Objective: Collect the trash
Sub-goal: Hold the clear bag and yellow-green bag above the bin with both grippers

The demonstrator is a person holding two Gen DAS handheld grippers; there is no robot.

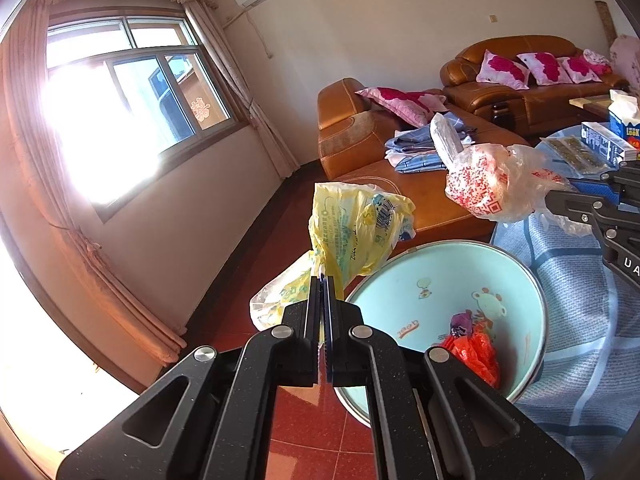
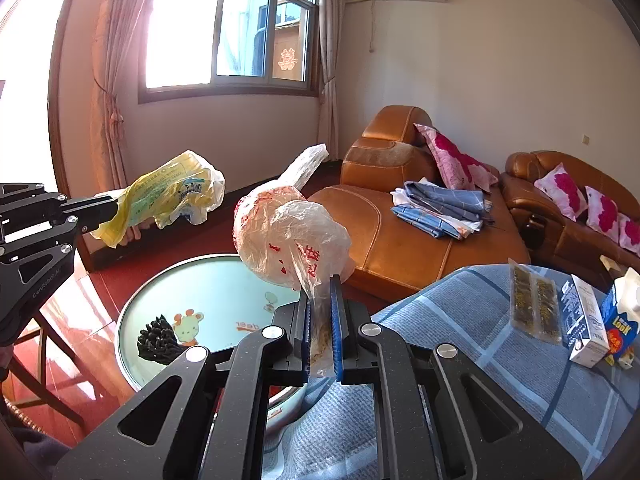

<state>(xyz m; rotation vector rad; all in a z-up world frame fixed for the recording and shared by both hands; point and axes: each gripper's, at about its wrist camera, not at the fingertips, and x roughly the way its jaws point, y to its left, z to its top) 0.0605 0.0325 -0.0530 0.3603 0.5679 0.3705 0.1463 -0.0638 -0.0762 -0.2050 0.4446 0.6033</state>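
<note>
Sunlit red floor tiles lie under a pale blue bin (image 1: pixel 444 280) beside a blue checked cloth (image 2: pixel 480 360). Left gripper (image 1: pixel 323 280) pinches a yellow plastic bag (image 1: pixel 352 224) above the bin's rim; right gripper (image 2: pixel 320 284) clamps a clear red-printed bag (image 2: pixel 280 236) above it. Beyond stands an orange leather sofa (image 2: pixel 400 240).

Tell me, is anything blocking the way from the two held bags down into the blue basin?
Nothing visible does. The left gripper holds the yellow bag above the basin's near edge, and the right gripper holds the clear red-printed bag over it. The basin's mouth is open, with only a little trash inside.
</note>
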